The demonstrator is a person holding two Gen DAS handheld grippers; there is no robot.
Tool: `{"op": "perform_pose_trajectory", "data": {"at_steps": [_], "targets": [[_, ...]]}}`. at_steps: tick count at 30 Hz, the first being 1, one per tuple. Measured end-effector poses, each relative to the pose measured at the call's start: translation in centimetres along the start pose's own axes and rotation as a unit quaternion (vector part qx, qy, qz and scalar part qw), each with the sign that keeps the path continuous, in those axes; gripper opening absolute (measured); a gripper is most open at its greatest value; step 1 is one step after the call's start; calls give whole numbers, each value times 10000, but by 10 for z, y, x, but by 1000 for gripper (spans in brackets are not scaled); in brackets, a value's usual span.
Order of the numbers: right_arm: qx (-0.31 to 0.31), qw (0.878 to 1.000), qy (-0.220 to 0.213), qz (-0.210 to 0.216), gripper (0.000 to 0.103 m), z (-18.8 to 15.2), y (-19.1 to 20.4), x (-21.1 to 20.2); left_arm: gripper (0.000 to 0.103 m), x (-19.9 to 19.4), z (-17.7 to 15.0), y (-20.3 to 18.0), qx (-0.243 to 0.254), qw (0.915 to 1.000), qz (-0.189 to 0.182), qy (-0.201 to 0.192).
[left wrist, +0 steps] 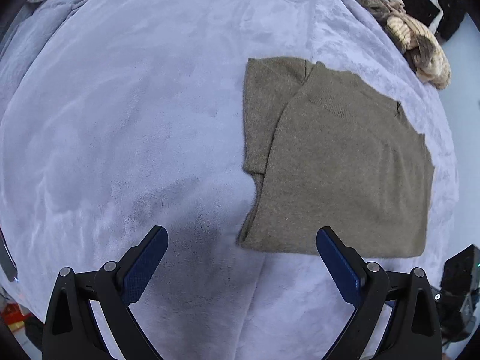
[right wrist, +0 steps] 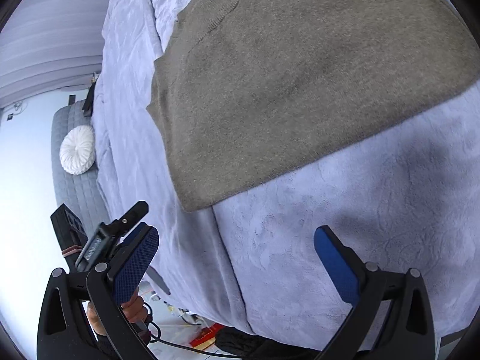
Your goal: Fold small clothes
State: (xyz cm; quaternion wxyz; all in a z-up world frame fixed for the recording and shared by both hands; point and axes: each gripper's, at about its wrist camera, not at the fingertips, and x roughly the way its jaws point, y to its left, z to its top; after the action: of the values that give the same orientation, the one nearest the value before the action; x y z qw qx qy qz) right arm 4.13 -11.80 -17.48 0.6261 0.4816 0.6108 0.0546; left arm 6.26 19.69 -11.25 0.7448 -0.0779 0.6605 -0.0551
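Note:
An olive-brown knit sweater lies folded flat on a lavender plush blanket, with one sleeve folded in along its left side. My left gripper is open and empty, hovering just in front of the sweater's near left corner. In the right wrist view the same sweater fills the upper frame. My right gripper is open and empty, above the blanket near the sweater's near corner.
A brown and cream patterned garment and a black one lie at the far right. The bed's edge drops to the floor on the left of the right wrist view, with a grey bench and a round white cushion. The other handheld device shows there.

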Motion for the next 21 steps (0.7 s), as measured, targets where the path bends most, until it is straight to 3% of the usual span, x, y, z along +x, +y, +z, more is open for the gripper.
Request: {"op": "perform_pose_trajectory", "data": {"at_steps": [5,7,11,13,21], "targets": [[54,9999,-56,137,103,8,1,16,100,11,27,0,22,9988,-466,-169],[253,9993,-184,189,103,8,-6,23,100,30,37,0,36,9992,-395,66],[898,9950,-243,374,103,0,-25,43,100,49,42,-2,78,9969,-741,264],[944,9943,-388,315,103,0,-27,50,100,58,44,-4,212,9960,-796,335],[1204,9829,-986,988,103,24,-21,62,100,84,56,1,141,9898,-1282,612]]}}
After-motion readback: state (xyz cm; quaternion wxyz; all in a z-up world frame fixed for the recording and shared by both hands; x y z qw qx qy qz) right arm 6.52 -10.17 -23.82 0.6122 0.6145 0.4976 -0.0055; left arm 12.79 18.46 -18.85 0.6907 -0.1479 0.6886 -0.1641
